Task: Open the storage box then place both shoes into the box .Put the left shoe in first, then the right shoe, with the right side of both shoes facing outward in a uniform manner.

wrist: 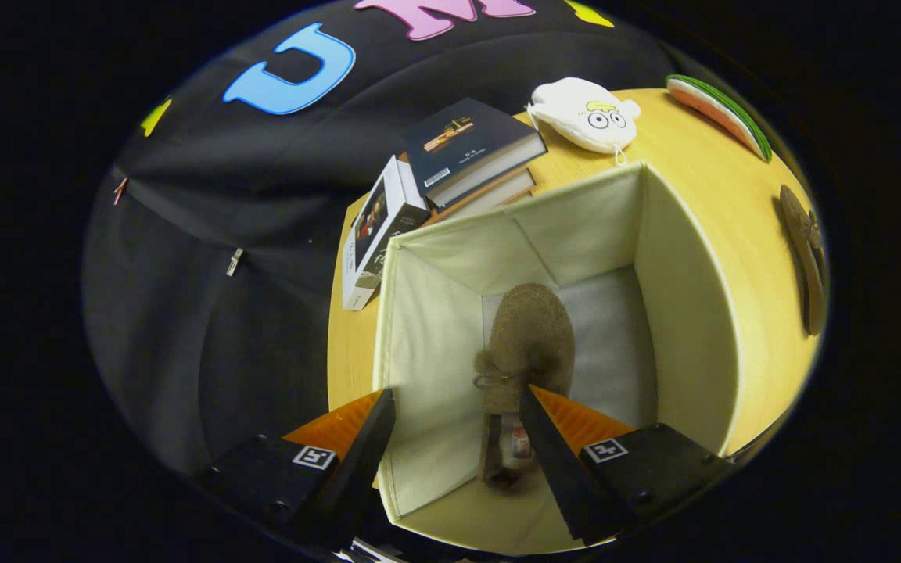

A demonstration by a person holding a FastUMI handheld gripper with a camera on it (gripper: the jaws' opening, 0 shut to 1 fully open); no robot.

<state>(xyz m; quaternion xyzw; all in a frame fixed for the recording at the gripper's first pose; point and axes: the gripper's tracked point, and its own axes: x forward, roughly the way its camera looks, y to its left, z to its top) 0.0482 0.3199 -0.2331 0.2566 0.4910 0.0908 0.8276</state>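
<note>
Looking down into open storage box (pixel 677 258), gripper view. Entries:

1. Gripper (pixel 458 399) – fingers spread wide, holding nothing, poised above box mouth.
2. Storage box – lid off or folded away, pale fabric lining, stands on yellow table (pixel 763 234), filling most of table's near part.
3. Shoe no. 1 (pixel 529 344) – brown, fuzzy, small bow at throat; lies on box floor w/ toe pointing to far wall, heel toward fingers. Just ahead of and between fingers, closer to right one. Which foot: cannot tell.
4. Shoe no. 2 (pixel 802 258) – same brown, on table outside box, near table's right edge.

Step in hand (judged): box opened, first shoe in; second shoe pending. Approx. halfway+.

Next move calls for: lift clear of box wall, swing over to shoe no. 2, close on its collar or side, bring back, set beside no. 1 w/ same orientation.

Other items: book stack (pixel 466 148) plus boxed item (pixel 376 227) at table's far-left corner; white plush w/ eyes (pixel 583 113) at far edge; watermelon-slice toy (pixel 720 113) far-right.

Obstacles: tall right box wall sits between fingers and shoe no. 2; free floor beside no. 1 is limited.
</note>
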